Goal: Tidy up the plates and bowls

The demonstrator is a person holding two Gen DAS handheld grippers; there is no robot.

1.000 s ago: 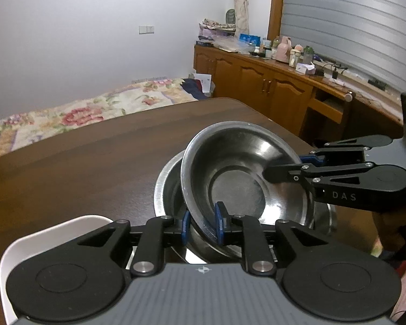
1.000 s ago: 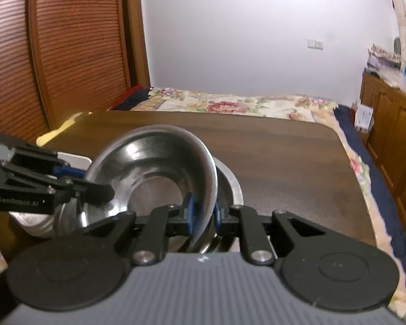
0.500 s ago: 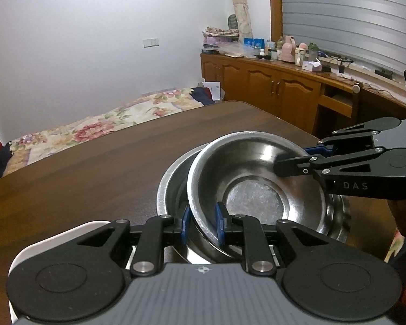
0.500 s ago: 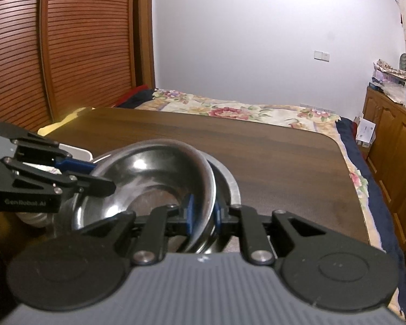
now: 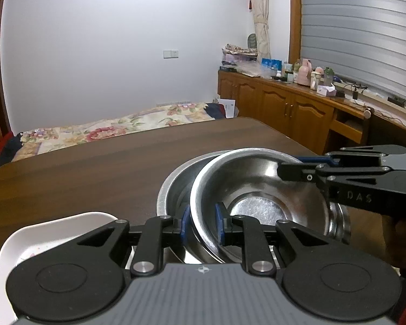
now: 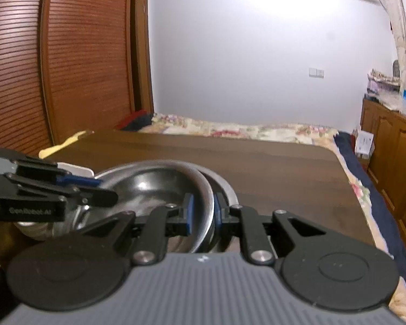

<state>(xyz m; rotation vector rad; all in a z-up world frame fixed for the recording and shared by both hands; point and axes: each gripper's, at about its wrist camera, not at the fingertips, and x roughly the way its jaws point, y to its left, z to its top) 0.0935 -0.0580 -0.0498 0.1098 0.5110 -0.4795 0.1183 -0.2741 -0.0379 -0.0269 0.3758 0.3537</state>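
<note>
Left gripper point(image 5: 201, 224) closed on near rim of small steel bowl point(image 5: 259, 189); right gripper point(image 6: 203, 211) clamped on opposite rim of same bowl; bowl sitting tilted inside larger steel bowl point(image 5: 176, 184); white plate point(image 5: 54, 233) just left of left jaws. Under all, dark wooden table point(image 5: 94, 168); beyond jaws, bed with flowered cover point(image 5: 116, 127), white wall, wooden cabinets point(image 5: 278, 103) with bottles, slatted wardrobe doors point(image 6: 67, 54).
</note>
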